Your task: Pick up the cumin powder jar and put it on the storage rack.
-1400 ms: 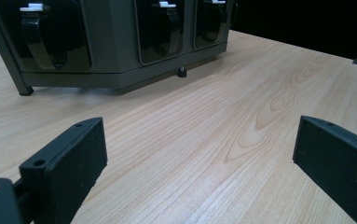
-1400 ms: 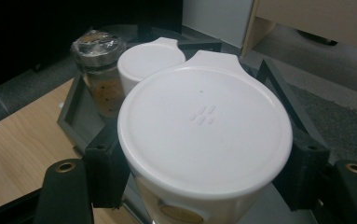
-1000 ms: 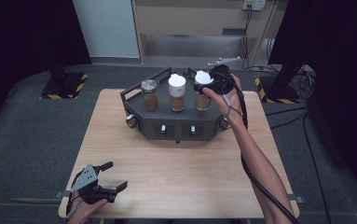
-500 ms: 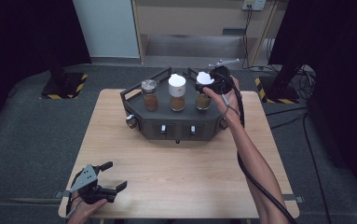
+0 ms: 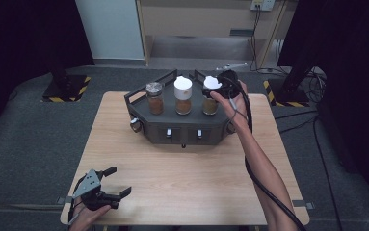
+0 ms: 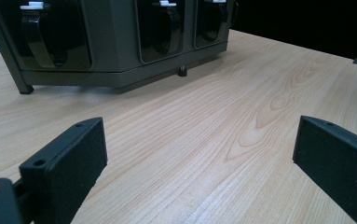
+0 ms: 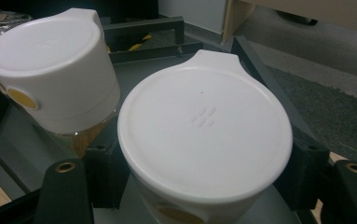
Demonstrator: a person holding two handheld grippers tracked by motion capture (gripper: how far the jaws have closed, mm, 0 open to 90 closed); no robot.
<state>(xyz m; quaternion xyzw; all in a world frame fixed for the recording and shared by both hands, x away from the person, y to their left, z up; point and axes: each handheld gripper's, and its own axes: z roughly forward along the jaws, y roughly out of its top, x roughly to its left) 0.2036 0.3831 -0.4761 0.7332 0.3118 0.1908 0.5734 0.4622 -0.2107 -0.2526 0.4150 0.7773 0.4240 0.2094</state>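
Jaws of the right gripper [image 5: 219, 86] pinch the white jar lid [image 7: 204, 135] on the rack's [image 5: 138, 98] rightmost jar; the right gripper view reveals its embossed mark. Left gripper [image 5: 112, 185], spread, hovers near the table [image 5: 187, 173] edge.

Smooth matt white plastic lid [image 7: 204, 135] on a clear glass jar [image 5: 210, 105]; dark matt rack [image 5: 182, 132]; pale, grained wooden table [image 6: 241, 121].

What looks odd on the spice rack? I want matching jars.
The left jar has a dark metal-looking lid, unlike the two white caps. The right hand-held gripper clamps the right white cap.
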